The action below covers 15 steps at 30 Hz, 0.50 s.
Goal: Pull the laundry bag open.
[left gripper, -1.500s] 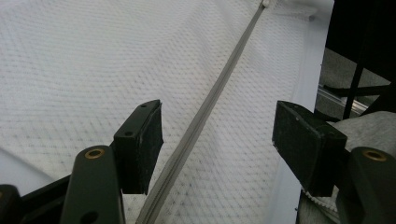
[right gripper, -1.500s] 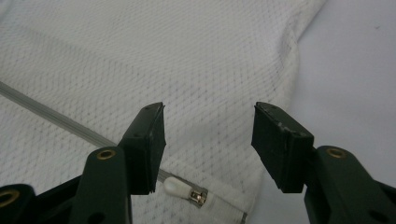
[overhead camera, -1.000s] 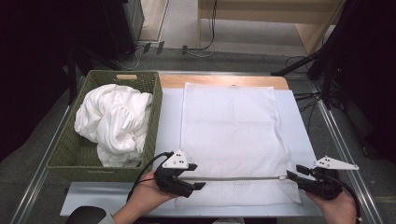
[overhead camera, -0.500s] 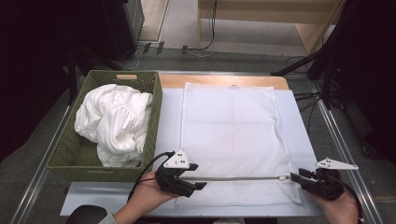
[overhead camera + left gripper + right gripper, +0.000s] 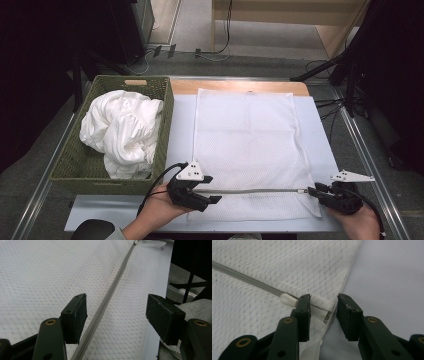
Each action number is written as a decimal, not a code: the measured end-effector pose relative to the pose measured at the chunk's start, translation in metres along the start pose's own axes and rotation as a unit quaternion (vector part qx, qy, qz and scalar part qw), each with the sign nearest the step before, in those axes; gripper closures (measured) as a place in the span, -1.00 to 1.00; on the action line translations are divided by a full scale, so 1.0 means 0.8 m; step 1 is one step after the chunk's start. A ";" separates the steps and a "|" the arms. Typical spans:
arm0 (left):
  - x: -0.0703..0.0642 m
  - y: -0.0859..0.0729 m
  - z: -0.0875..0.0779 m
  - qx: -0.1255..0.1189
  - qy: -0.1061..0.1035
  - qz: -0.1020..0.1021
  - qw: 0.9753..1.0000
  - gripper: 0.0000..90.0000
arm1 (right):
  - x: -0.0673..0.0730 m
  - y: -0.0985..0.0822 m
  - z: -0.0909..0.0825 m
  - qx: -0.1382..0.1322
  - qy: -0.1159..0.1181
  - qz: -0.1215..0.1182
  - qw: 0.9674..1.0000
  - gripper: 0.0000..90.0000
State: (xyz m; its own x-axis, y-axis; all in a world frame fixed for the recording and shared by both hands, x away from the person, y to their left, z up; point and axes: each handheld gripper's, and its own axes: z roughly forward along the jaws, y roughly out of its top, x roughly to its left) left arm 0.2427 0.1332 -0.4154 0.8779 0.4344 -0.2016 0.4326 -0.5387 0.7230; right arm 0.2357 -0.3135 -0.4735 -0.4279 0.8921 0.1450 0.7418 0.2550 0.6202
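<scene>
A white mesh bag [image 5: 245, 145] lies flat on the table, with a grey zipper [image 5: 255, 190] running along its near edge. My left gripper [image 5: 210, 190] sits at the zipper's left end. In the left gripper view it [image 5: 117, 312] is open, the zipper [image 5: 110, 295] passing between the jaws untouched. My right gripper [image 5: 314, 191] is at the zipper's right end. Its jaws [image 5: 323, 312] have just been closing around the bag's corner, beside the white zipper pull [image 5: 288, 300]. A gap still shows on the right side, so the pads do not pinch the corner.
A green woven basket [image 5: 70, 165] stands at the left with crumpled white cloth [image 5: 122, 130] in it. The bag rests on a pale blue mat [image 5: 320, 130]. A wooden strip [image 5: 235, 86] lines the far edge, and a metal rail [image 5: 365, 155] runs along the table's right side.
The right gripper's jaws have drawn closer together around the bag's near right corner. The left gripper and the bag have stayed put.
</scene>
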 end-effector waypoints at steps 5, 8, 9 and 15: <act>0.000 0.000 0.001 0.001 -0.001 -0.001 1.000 -0.24 | 0.004 0.006 0.001 0.018 -0.012 0.002 1.000 0.63; -0.001 0.000 0.002 0.002 -0.001 -0.001 1.000 -0.24 | 0.003 0.011 0.002 0.030 -0.011 0.034 0.999 0.73; -0.001 0.000 0.002 0.002 -0.001 -0.001 1.000 -0.24 | 0.001 0.013 0.002 0.032 -0.009 0.040 0.999 0.78; -0.001 0.001 0.003 0.005 0.000 0.003 1.000 -0.24 | 0.002 0.019 0.004 0.044 0.002 0.048 0.998 0.89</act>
State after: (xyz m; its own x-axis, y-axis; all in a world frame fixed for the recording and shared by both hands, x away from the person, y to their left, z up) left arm 0.2424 0.1310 -0.4164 0.8811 0.4299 -0.1972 0.4286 -0.5494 0.7173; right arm 0.2477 -0.3068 -0.4666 -0.3550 0.9124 0.2037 0.8215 0.2004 0.5339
